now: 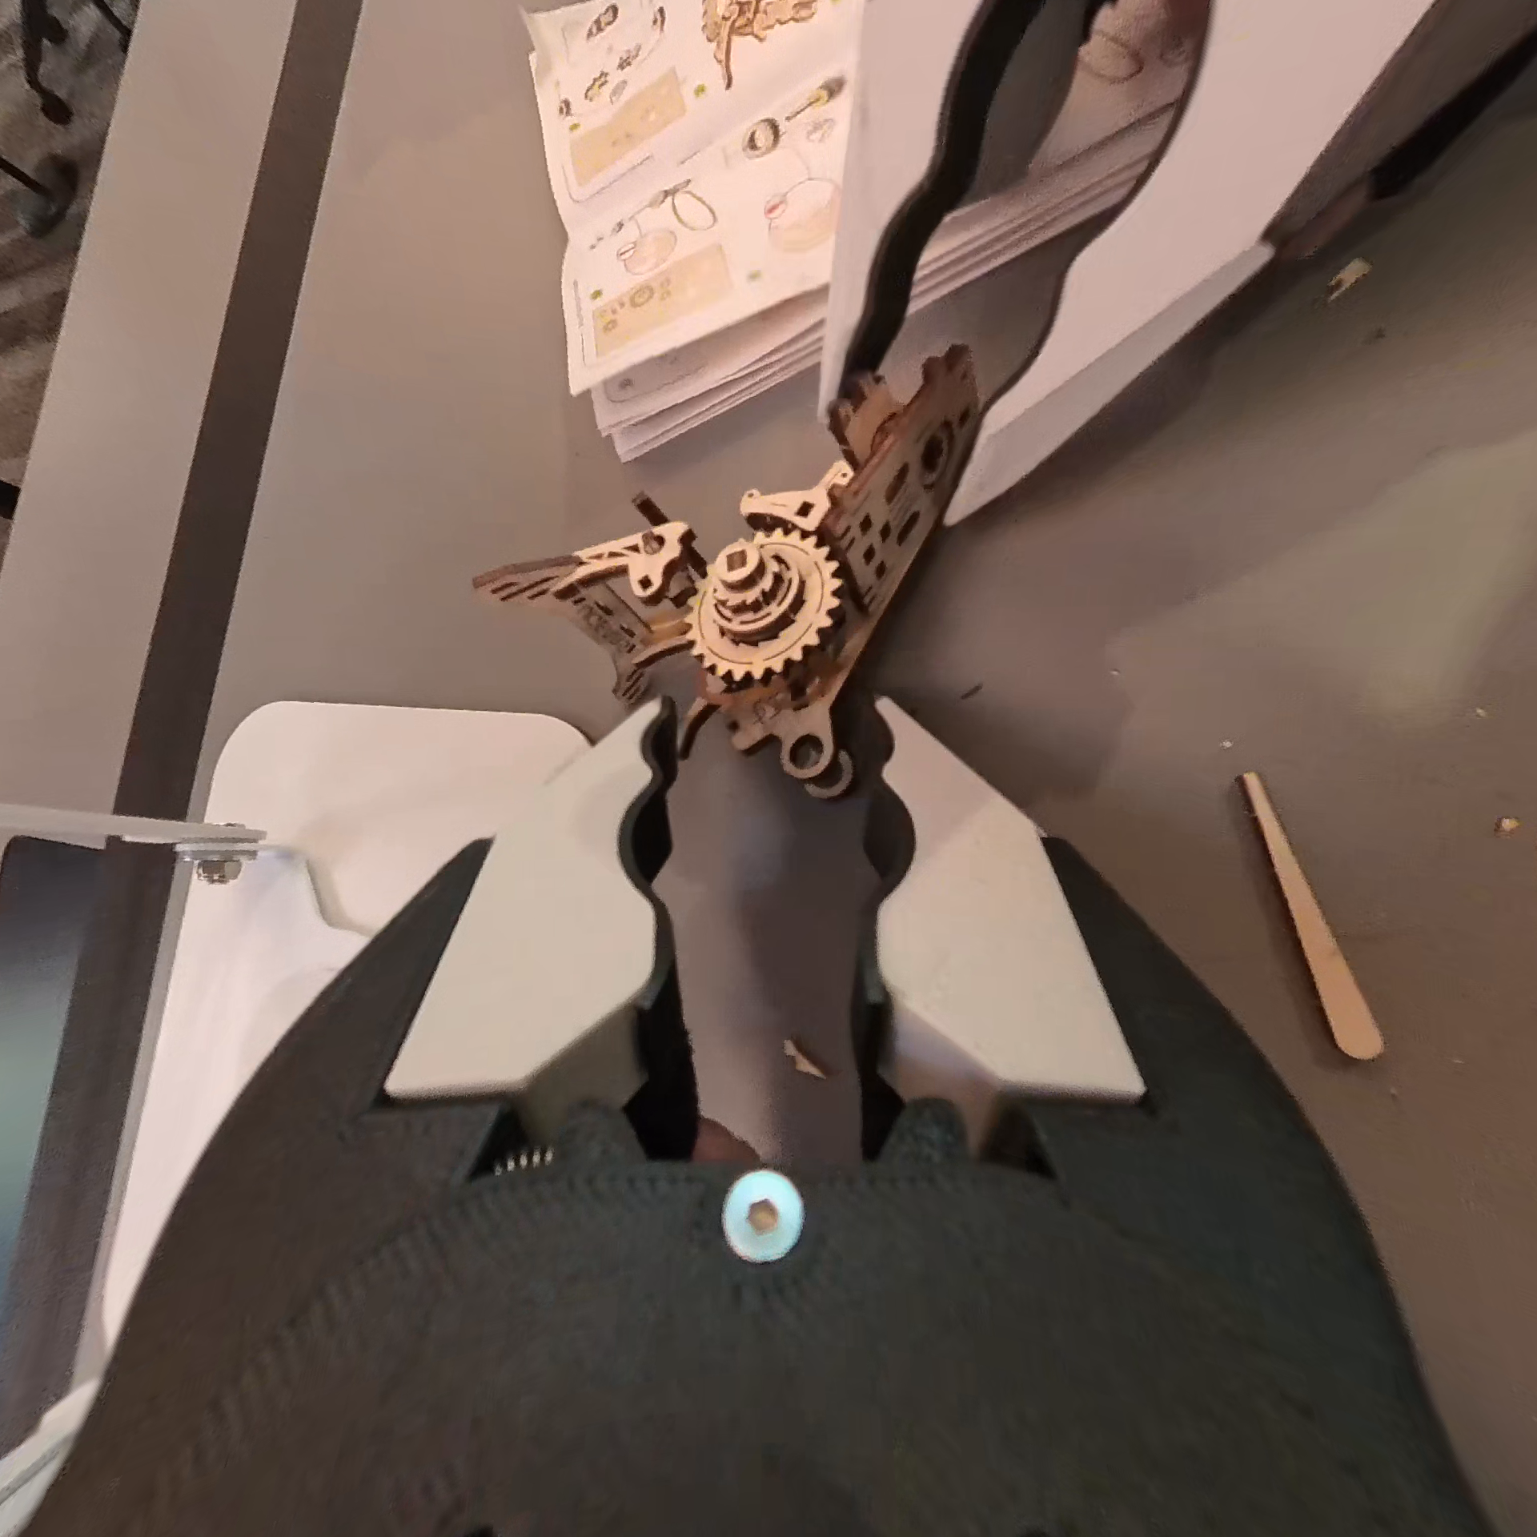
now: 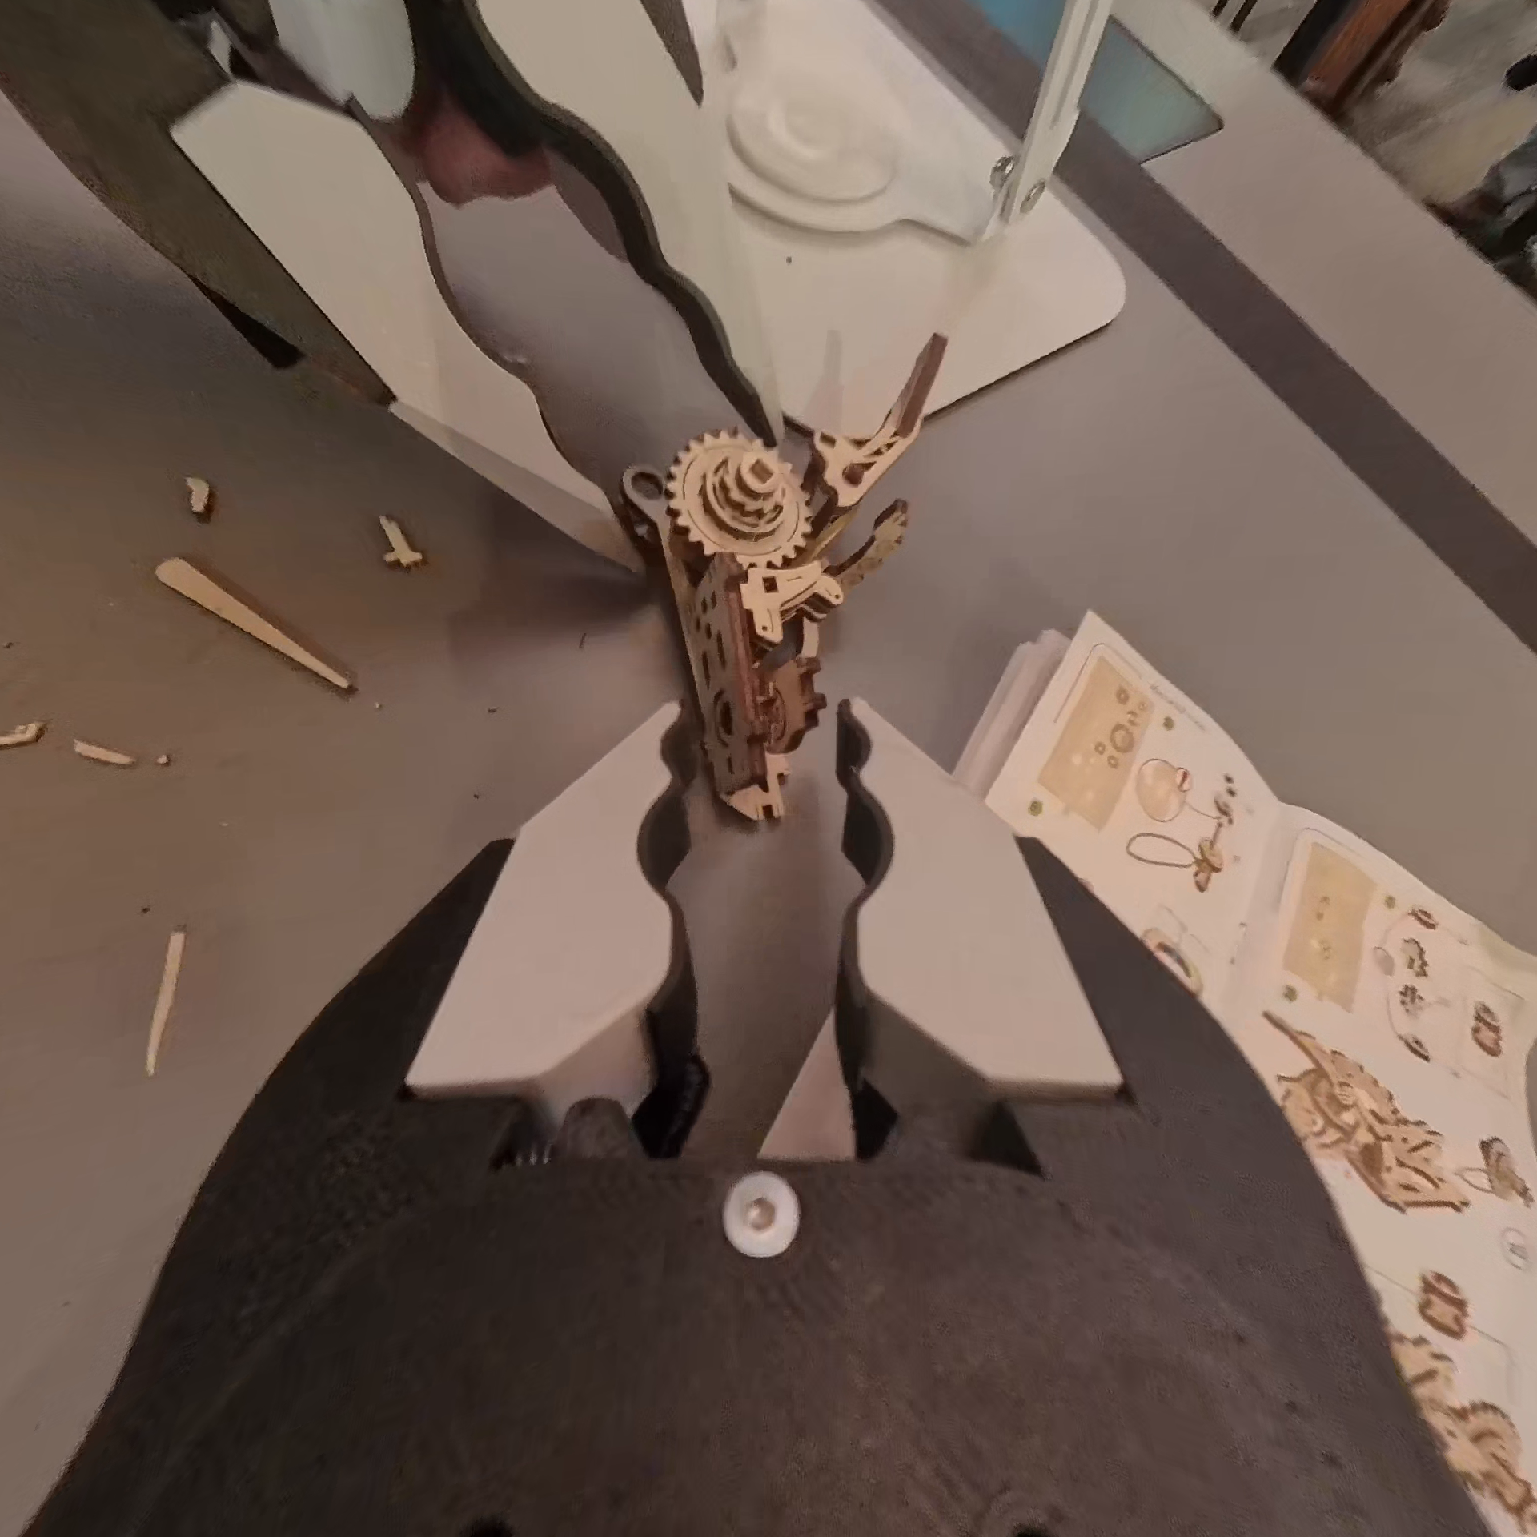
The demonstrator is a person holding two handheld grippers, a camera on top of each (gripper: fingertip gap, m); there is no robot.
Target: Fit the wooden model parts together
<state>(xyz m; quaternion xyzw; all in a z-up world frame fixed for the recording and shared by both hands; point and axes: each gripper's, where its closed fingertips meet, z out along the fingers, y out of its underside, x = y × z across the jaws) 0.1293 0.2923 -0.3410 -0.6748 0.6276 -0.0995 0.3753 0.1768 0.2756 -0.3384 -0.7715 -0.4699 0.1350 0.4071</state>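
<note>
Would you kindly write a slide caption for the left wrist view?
Wooden gear assembly between two open grippers on the grey table, instruction booklet behind.

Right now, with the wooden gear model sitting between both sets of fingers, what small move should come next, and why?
Probably close the right gripper on the light-brown wooden gear model first. A clear gap shows beside its right finger, and the left gripper also looks open, so nothing seems to be gripping the model firmly.

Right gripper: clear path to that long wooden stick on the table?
Probably yes. The stick lies alone on bare table, off to one side of the right gripper, whose jaws stand open around the wooden model; only small scraps nearby.
</note>
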